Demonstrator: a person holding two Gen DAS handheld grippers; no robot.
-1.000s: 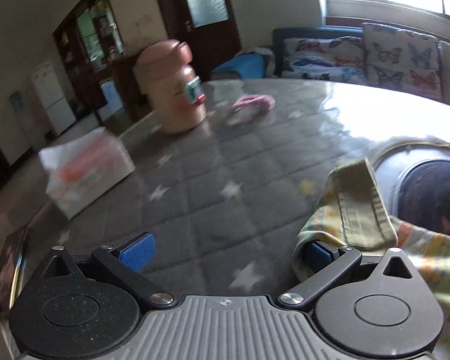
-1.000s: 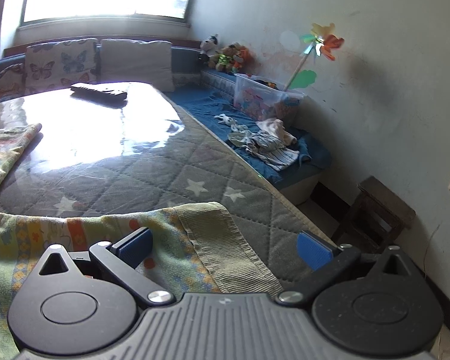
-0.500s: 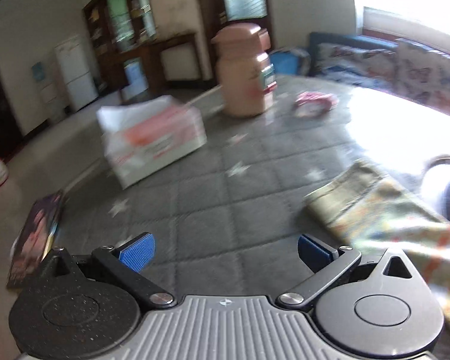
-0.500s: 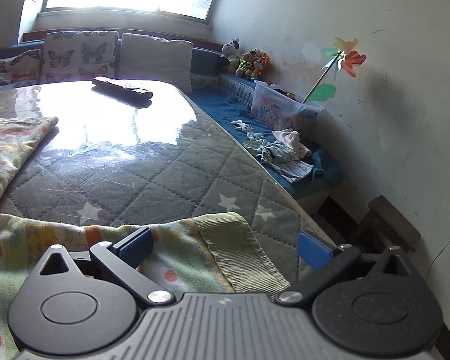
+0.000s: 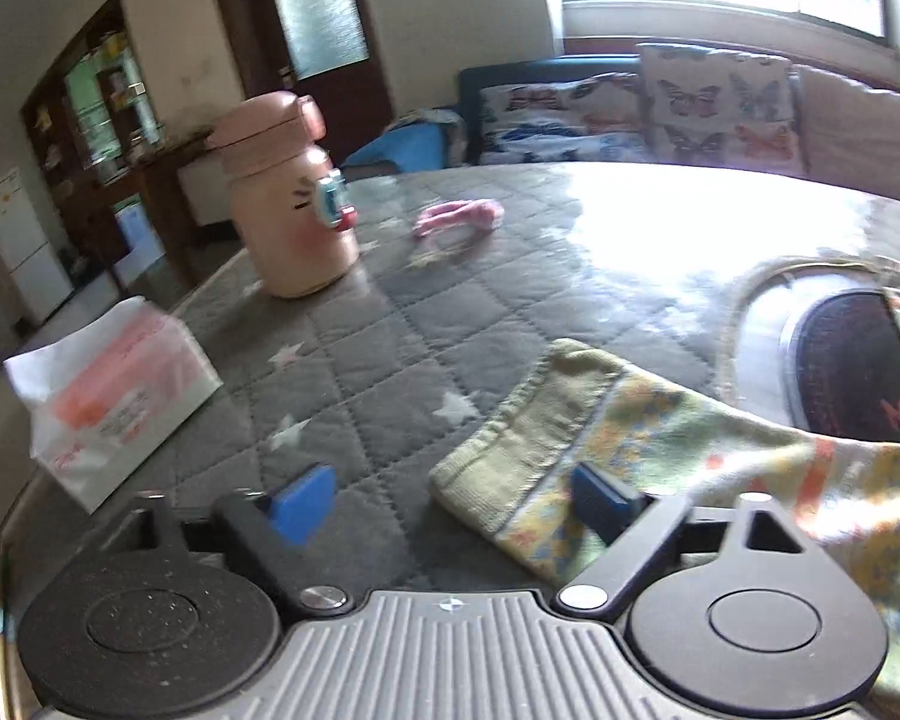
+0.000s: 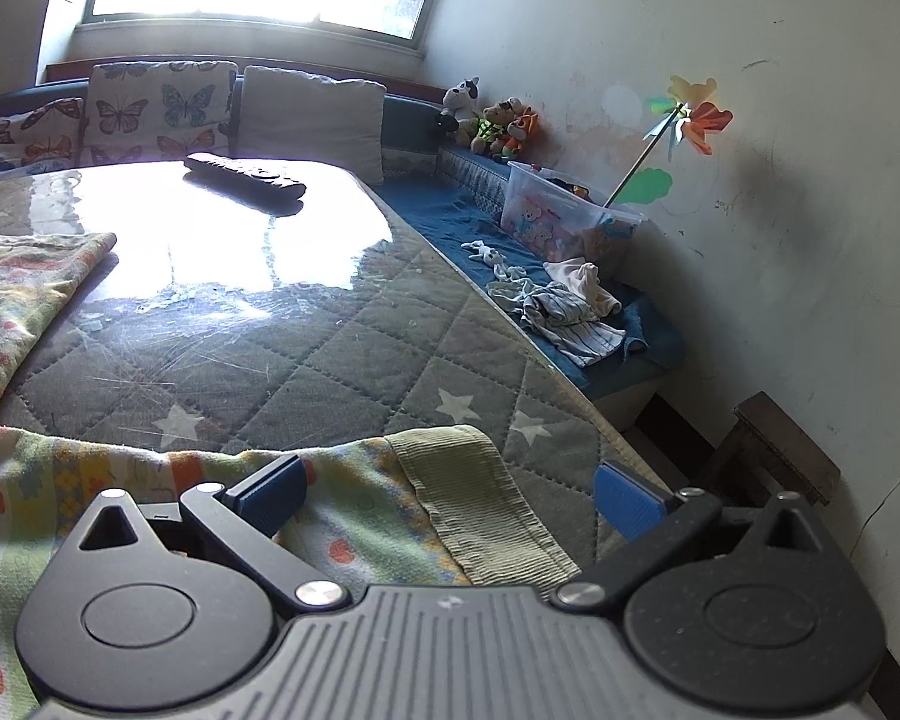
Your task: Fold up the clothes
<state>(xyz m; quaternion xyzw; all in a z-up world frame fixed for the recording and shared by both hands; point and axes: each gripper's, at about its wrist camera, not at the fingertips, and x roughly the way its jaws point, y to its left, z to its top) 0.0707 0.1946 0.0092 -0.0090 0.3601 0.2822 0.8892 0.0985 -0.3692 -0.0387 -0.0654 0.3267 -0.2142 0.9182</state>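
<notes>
Item, patterned garment [image 5: 660, 438]: its ribbed cuff is lying lower centre of your left view, long axis running up-left, with your left gripper [image 5: 450, 501] closing from wide, nothing pinched yet, while your right gripper [image 6: 450, 495] is hovering spread over the other cuff

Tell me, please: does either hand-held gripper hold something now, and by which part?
Neither holds anything. The left hand-held gripper has been closing around the garment's ribbed cuff, pads not pressing yet. The right hand-held gripper stands open over the other cuff.
</notes>
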